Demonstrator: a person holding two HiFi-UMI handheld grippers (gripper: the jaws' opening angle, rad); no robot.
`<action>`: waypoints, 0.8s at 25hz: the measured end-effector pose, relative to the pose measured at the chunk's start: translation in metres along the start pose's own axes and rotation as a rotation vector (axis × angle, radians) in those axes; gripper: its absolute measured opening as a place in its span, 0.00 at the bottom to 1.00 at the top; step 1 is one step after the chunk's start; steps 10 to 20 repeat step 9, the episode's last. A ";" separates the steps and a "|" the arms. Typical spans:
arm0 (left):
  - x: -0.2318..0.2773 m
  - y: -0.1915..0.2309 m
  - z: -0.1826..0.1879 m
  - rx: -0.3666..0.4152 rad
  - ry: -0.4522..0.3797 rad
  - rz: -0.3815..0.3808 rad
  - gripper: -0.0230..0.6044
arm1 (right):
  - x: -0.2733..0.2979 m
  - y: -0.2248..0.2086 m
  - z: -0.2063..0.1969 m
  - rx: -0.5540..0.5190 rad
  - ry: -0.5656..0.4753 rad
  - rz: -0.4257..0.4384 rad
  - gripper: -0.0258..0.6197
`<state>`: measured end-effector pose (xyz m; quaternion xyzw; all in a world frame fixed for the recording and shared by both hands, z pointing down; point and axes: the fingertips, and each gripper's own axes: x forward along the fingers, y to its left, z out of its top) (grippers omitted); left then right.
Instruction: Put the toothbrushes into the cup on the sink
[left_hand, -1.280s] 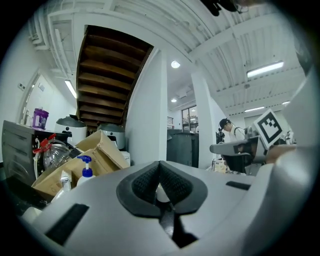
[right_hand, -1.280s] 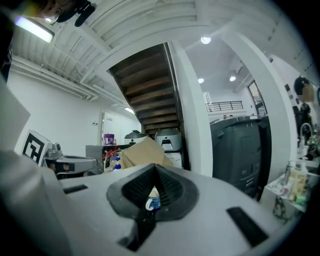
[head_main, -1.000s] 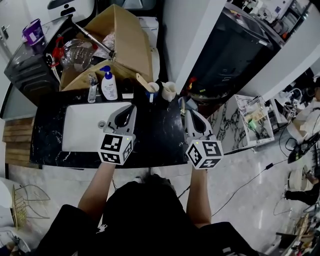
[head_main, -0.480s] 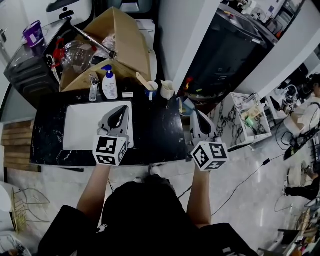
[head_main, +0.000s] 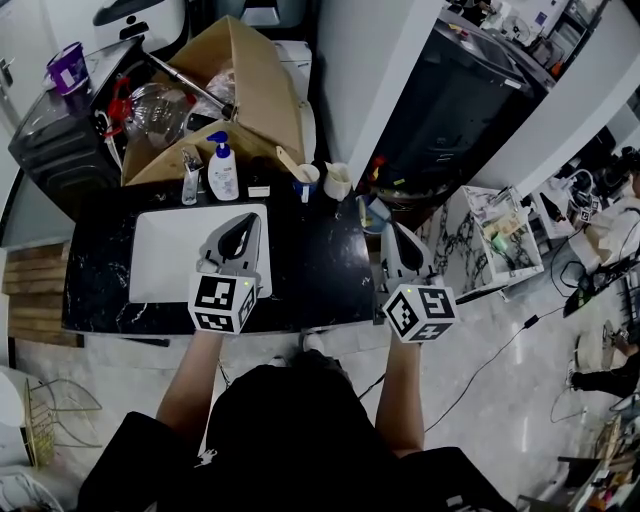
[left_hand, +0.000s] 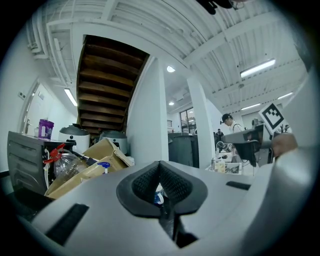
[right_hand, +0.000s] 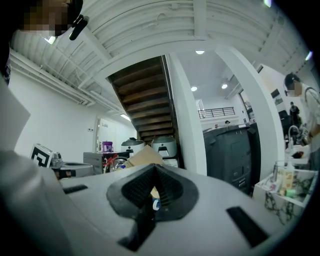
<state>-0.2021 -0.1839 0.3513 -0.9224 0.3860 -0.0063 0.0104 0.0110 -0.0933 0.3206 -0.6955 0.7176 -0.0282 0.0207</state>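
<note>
The black worktop (head_main: 310, 270) carries the white sink (head_main: 165, 260). The left tongs (head_main: 241, 222) hang over the sink's right edge. The right tongs (head_main: 392, 230) are further right. Both are clenched on nothing. Behind the sink, a blue cup (head_main: 308, 183) holds a toothbrush (head_main: 288, 163). It looks light, stiff and slippery, so pinch mid-handle.

No words or numbers can be read here. The pump bottle (head_main: 222, 172) has a label, but it is too small. The cubes on the left gripper (head_main: 242, 224) and right gripper (head_main: 391, 234) show only black-and-white squares — no letters.
</note>
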 end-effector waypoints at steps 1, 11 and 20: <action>0.000 0.000 0.000 -0.001 0.000 -0.002 0.04 | 0.000 0.000 0.000 -0.001 0.001 -0.001 0.04; 0.003 -0.003 -0.001 -0.009 -0.003 -0.009 0.04 | 0.001 -0.002 -0.001 -0.013 0.008 -0.008 0.04; 0.003 -0.003 -0.001 -0.009 -0.003 -0.009 0.04 | 0.001 -0.002 -0.001 -0.013 0.008 -0.008 0.04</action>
